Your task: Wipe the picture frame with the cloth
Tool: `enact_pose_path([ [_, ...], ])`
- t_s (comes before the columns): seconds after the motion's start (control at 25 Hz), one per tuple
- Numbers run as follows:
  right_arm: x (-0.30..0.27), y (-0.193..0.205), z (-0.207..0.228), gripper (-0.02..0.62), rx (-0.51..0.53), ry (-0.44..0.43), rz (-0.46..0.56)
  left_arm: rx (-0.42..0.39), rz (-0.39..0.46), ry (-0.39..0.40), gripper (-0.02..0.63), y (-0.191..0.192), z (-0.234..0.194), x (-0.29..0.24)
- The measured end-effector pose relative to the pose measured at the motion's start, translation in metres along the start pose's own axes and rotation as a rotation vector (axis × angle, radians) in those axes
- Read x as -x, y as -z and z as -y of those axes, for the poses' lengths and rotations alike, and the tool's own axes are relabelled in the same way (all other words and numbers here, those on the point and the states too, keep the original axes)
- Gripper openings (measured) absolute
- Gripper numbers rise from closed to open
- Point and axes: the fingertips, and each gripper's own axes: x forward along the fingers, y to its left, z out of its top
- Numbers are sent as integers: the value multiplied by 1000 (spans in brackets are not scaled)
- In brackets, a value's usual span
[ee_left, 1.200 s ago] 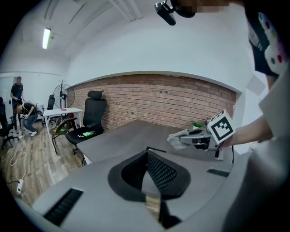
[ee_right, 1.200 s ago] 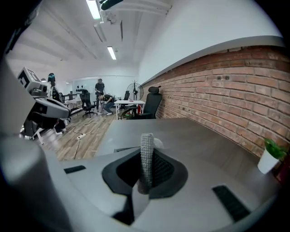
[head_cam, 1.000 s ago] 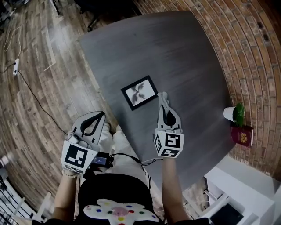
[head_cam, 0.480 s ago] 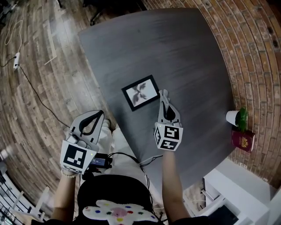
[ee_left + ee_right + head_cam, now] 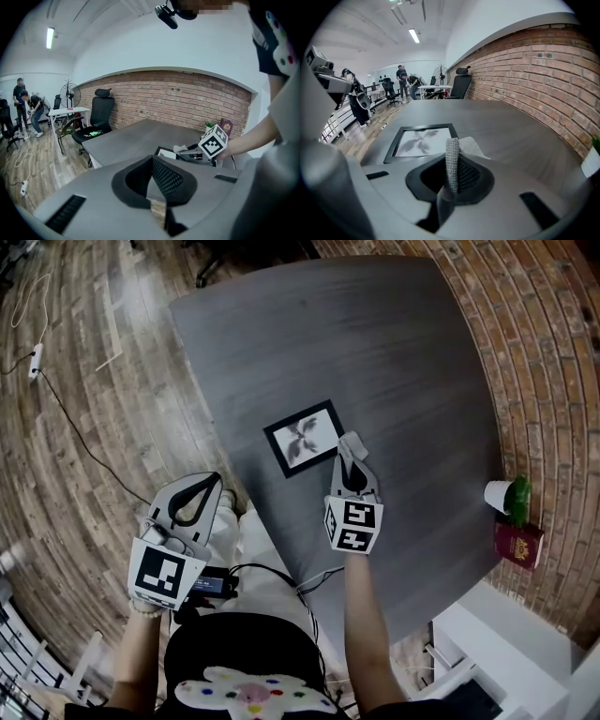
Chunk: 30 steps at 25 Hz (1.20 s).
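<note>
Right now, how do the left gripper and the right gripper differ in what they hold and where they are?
The right gripper is shut on the cloth; the left gripper is shut on nothing. The right gripper is over the table, by the picture frame's near corner; the left gripper hangs beyond the table's near edge. Both have their jaws together and both point away from the person.

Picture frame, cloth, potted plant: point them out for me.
picture frame (image 5: 302, 437), head view, centre of the print.
cloth (image 5: 471, 146), right gripper view, its pale front fold.
potted plant (image 5: 498, 495), head view, its white pot.
</note>
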Motion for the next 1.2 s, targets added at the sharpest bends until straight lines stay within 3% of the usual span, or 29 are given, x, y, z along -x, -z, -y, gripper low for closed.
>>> enact_pose_path([
  [1.2,19,3,-104,25,51,-221,23,8,-13,8,11,6,-3,-2],
])
